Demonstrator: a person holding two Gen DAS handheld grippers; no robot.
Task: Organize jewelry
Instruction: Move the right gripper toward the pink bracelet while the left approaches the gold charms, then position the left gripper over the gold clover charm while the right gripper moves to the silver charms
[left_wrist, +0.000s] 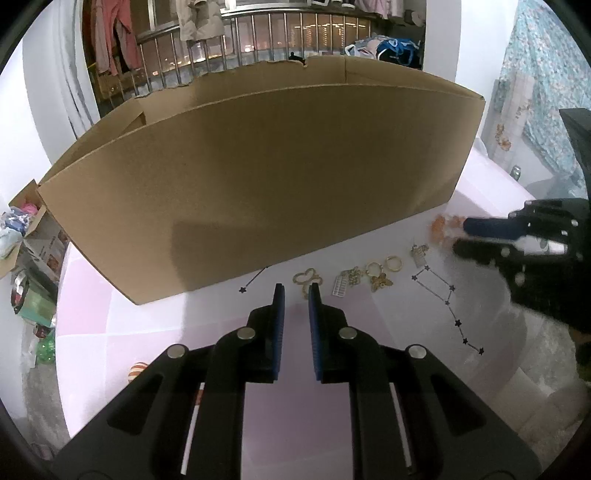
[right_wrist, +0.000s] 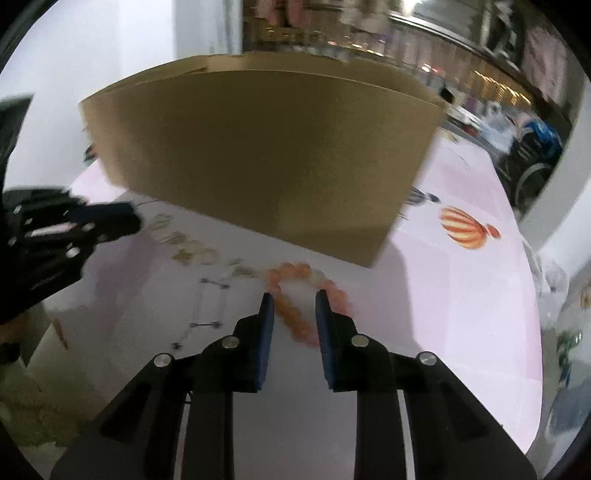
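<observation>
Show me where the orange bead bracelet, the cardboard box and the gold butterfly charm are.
orange bead bracelet (right_wrist: 295, 325): right wrist view, on beads between the fingers.
cardboard box (left_wrist: 258, 177): left wrist view, on its near wall.
gold butterfly charm (left_wrist: 382, 282): left wrist view, on its wings.

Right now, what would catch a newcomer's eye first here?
A big open cardboard box fills the back of the pale pink table. Before it lies a row of gold trinkets, and at the row's right end an orange bead bracelet sits right ahead of the right claw.
</observation>
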